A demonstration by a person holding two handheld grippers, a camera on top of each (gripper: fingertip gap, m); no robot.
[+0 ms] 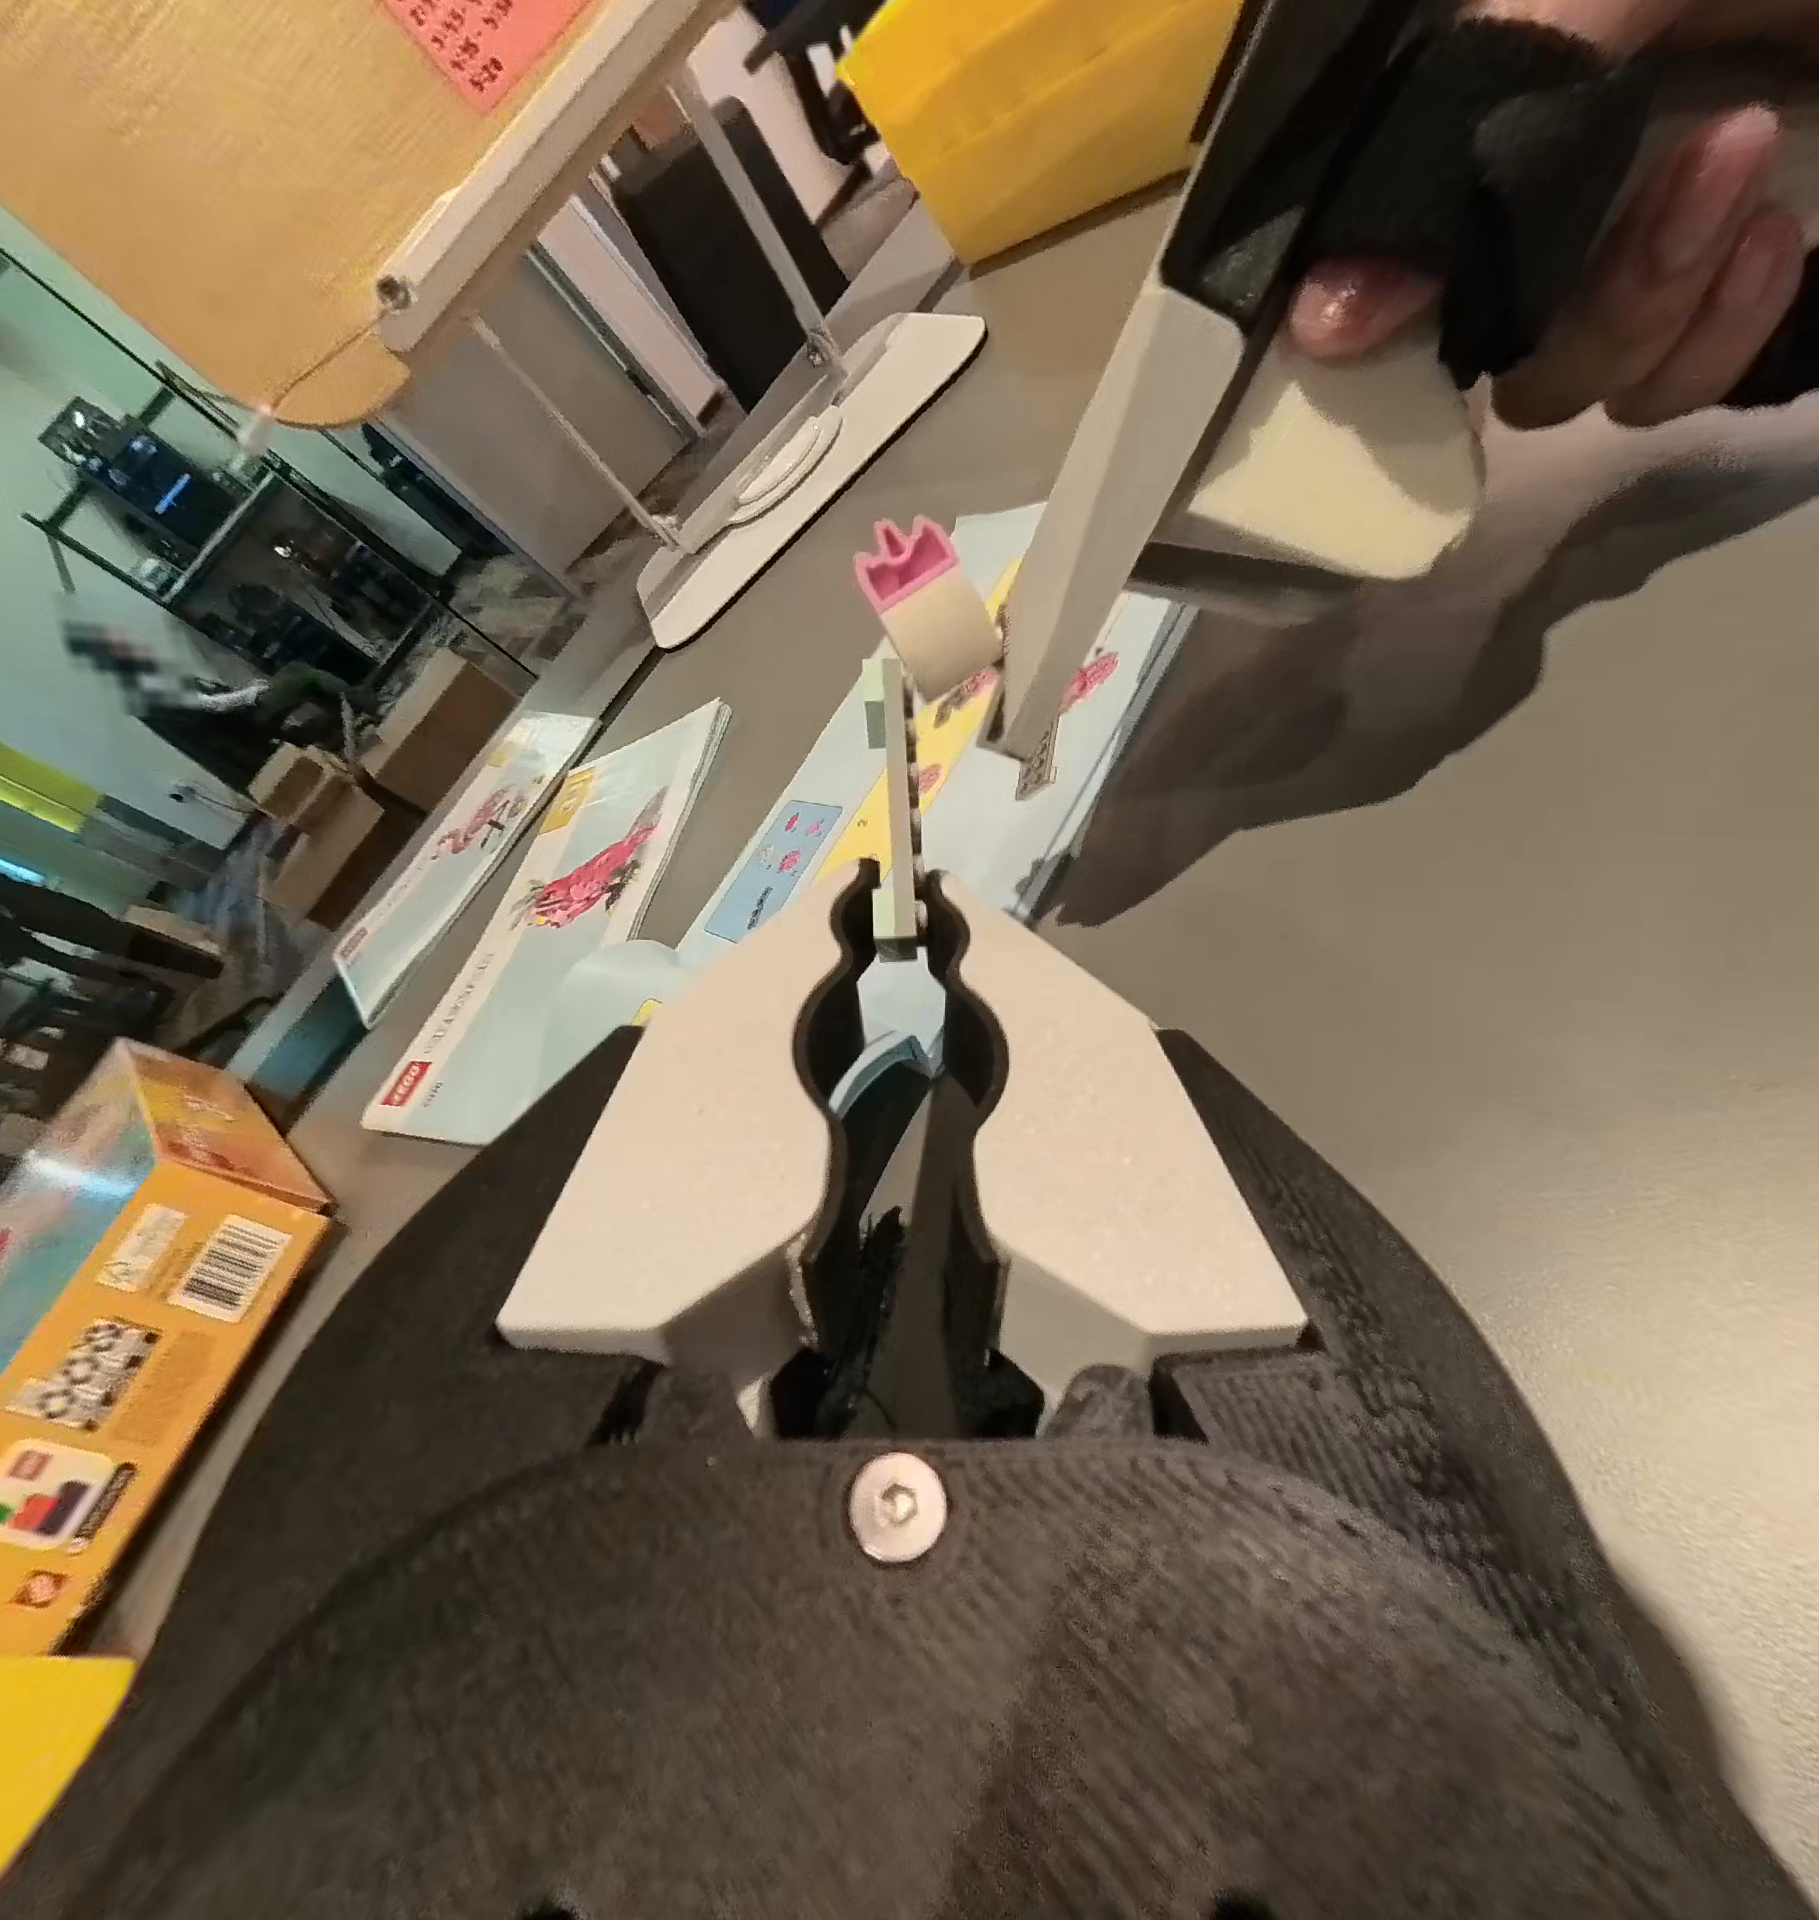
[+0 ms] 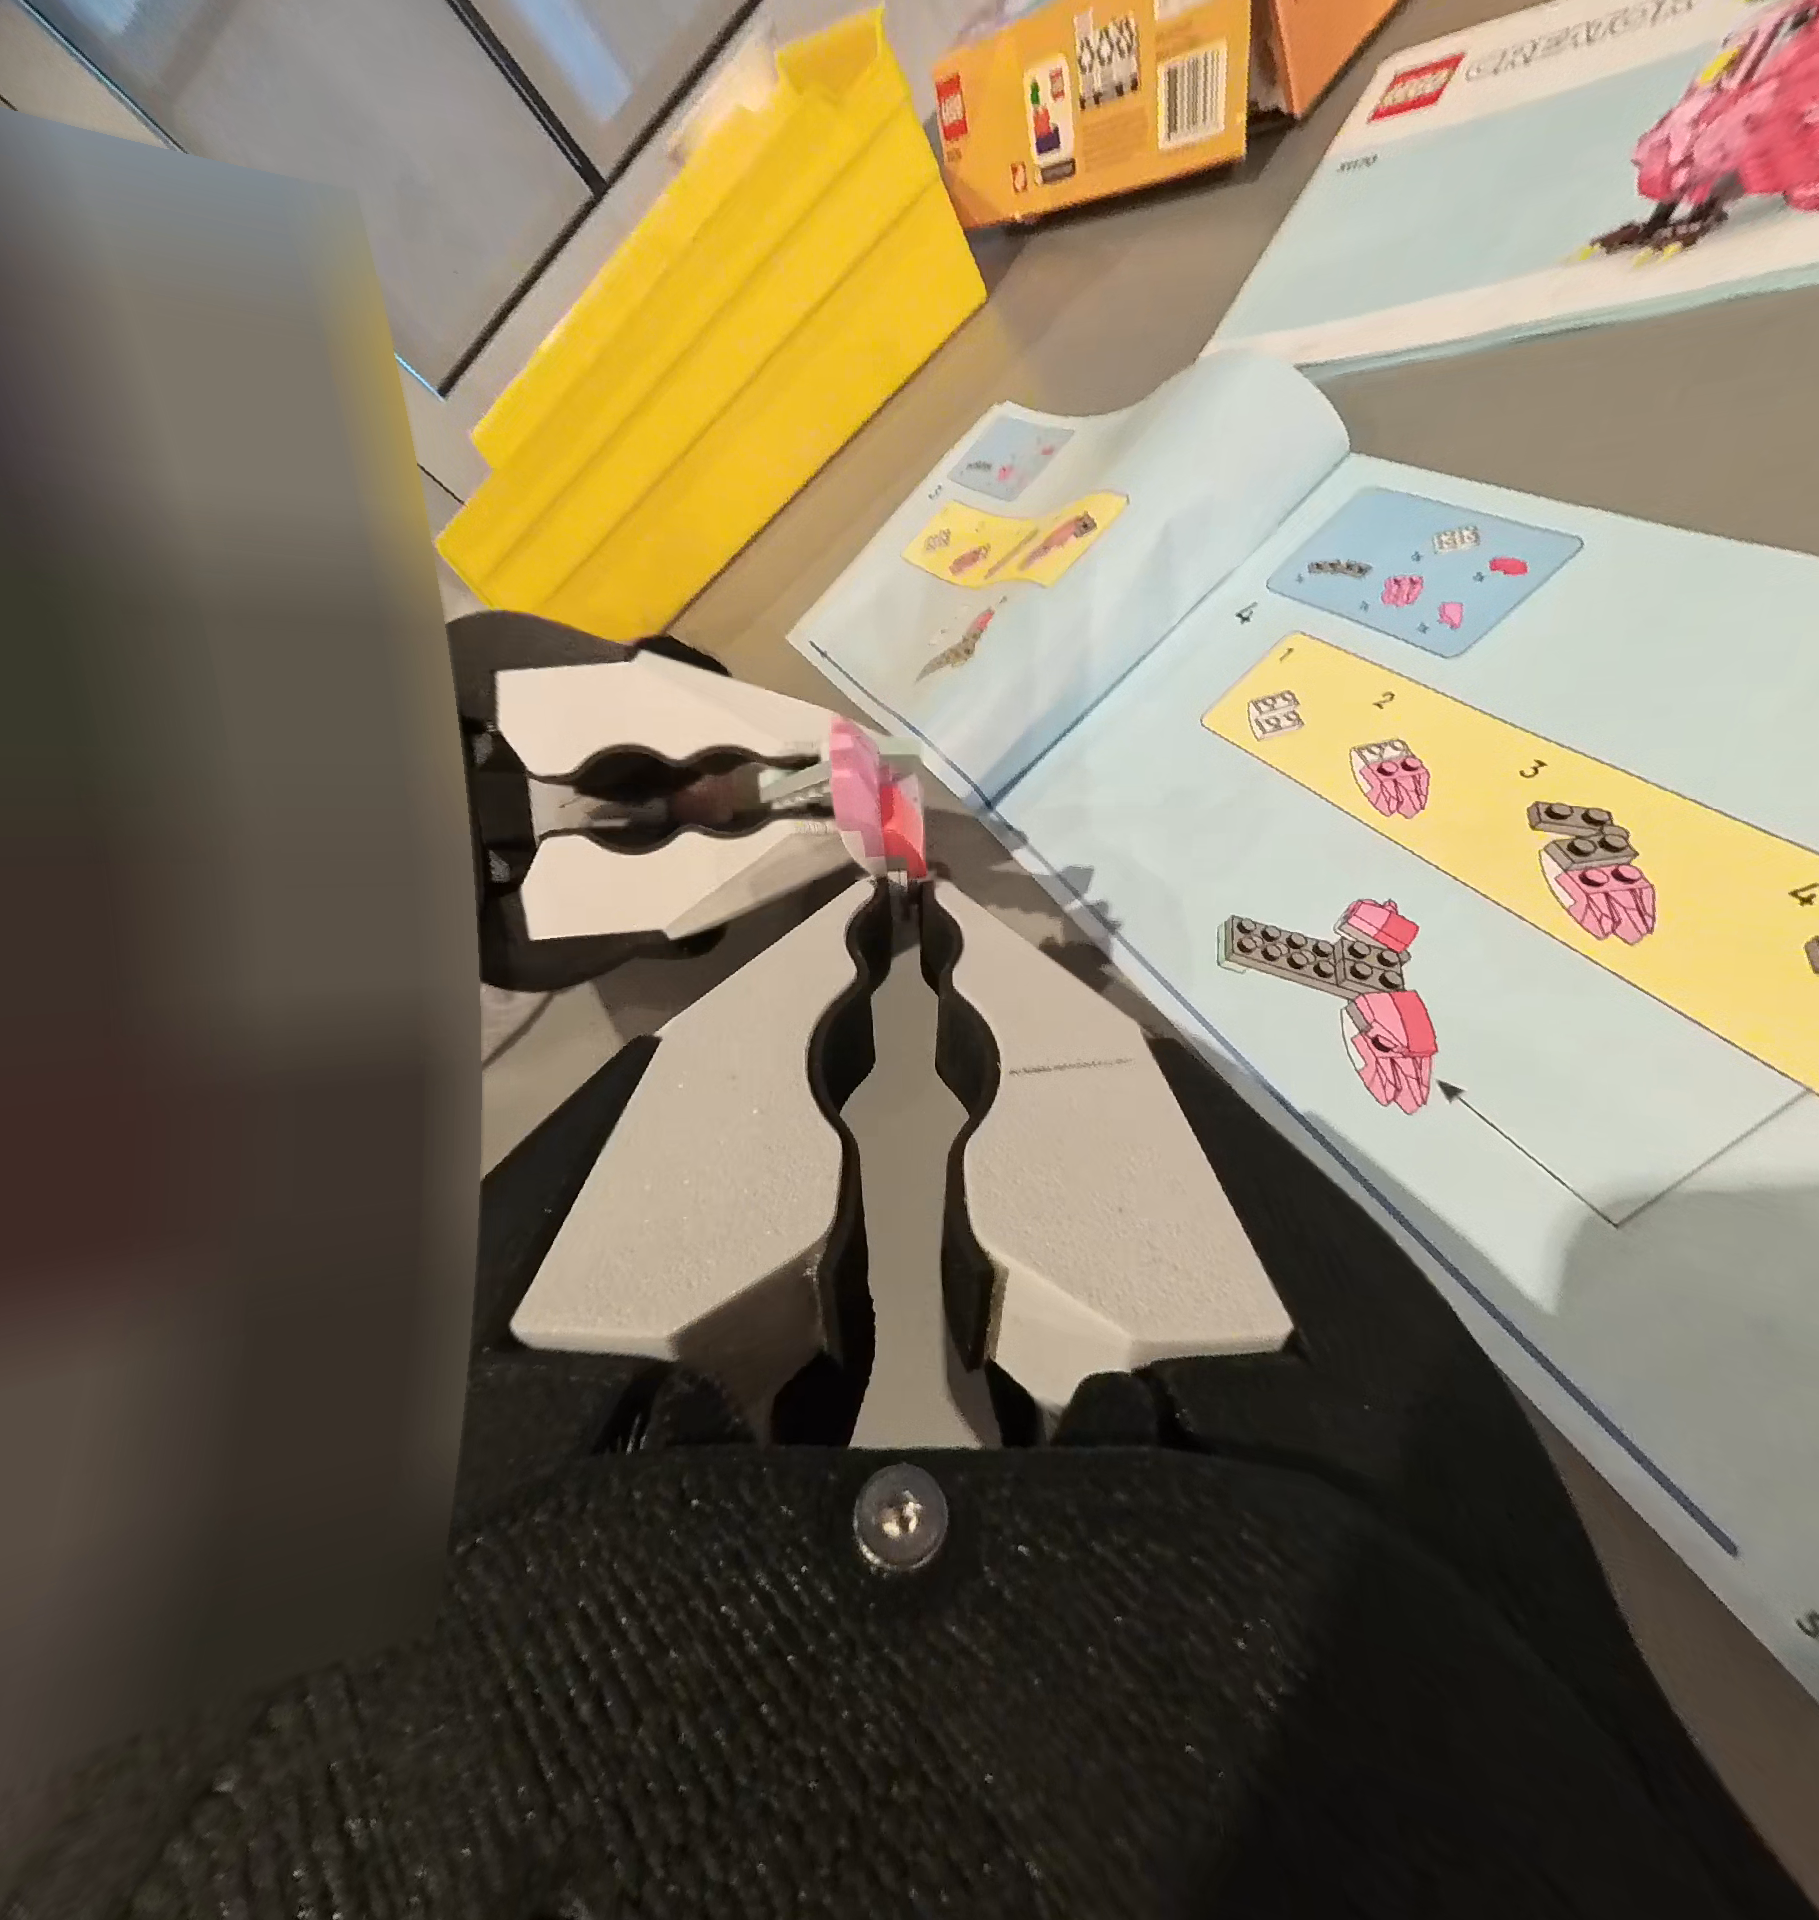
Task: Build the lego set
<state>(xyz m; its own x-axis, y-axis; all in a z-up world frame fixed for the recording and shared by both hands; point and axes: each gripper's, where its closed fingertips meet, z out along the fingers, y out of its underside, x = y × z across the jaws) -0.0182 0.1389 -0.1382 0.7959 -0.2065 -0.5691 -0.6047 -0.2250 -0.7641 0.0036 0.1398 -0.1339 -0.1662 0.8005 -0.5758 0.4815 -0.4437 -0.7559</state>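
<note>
The left gripper (image 1: 900,904) clamps the end of a thin grey plate (image 1: 897,800), held above the table (image 1: 1507,1039). The right gripper (image 2: 900,899) pinches a pink piece (image 2: 874,805) at that plate's far end, beside the open booklet (image 2: 1507,831).

left hand-held gripper (image 1: 900,914): my jaws nearly closed, pinching a thin grey plate (image 1: 900,821) | right hand-held gripper (image 2: 900,899): my tips nipped on a pink piece (image 2: 874,810) | right hand (image 1: 1632,260): my gloved fingers wrap its handle
</note>
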